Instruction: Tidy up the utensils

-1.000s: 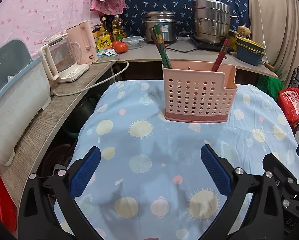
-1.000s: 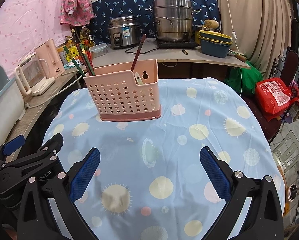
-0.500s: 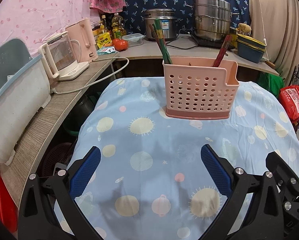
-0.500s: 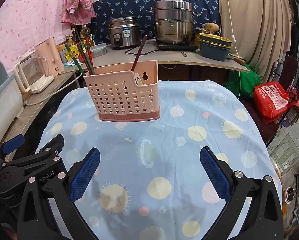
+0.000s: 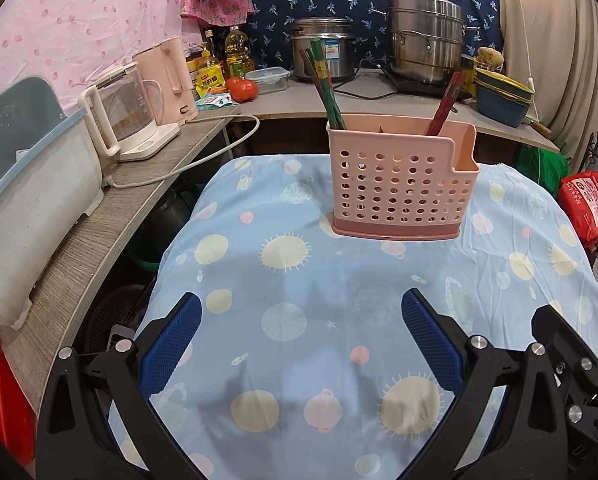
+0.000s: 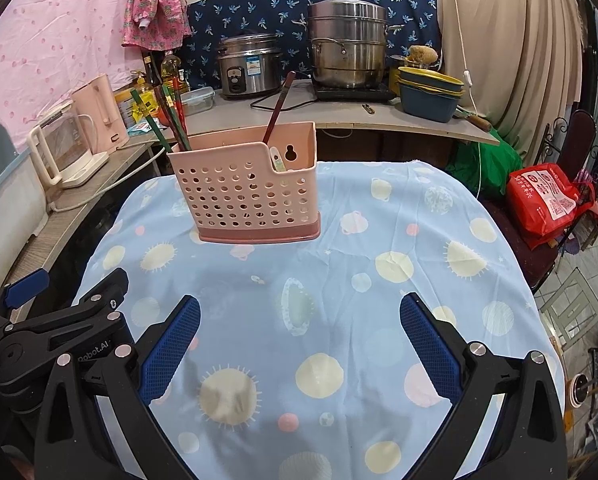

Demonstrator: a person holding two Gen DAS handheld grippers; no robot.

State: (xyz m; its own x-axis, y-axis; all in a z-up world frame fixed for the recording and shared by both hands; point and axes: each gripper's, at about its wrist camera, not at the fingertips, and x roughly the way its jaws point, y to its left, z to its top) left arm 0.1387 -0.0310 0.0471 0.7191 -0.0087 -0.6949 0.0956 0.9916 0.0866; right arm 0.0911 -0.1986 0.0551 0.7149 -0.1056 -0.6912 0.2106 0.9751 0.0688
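Observation:
A pink perforated utensil holder [image 5: 401, 178] stands upright at the far side of the blue-clothed table [image 5: 319, 320]; it also shows in the right wrist view [image 6: 251, 190]. Green chopsticks [image 5: 325, 88] lean in its left compartment and red chopsticks [image 5: 445, 106] in its right. A pale spoon handle [image 6: 277, 158] shows in the low compartment. My left gripper [image 5: 301, 336] is open and empty near the table's front. My right gripper [image 6: 299, 334] is open and empty beside it, the left gripper's body [image 6: 55, 320] at its left.
A wooden counter [image 5: 99, 216] on the left holds a glass kettle [image 5: 125, 116] and a white tub [image 5: 27, 208]. The back counter holds a rice cooker [image 5: 325, 50], steel pots [image 5: 425, 36] and bowls [image 5: 503, 98]. A red bag [image 6: 547, 196] sits on the right.
Both grippers have drawn back a little from the holder and risen slightly, so the holder sits a bit farther off. Both stay open and empty.

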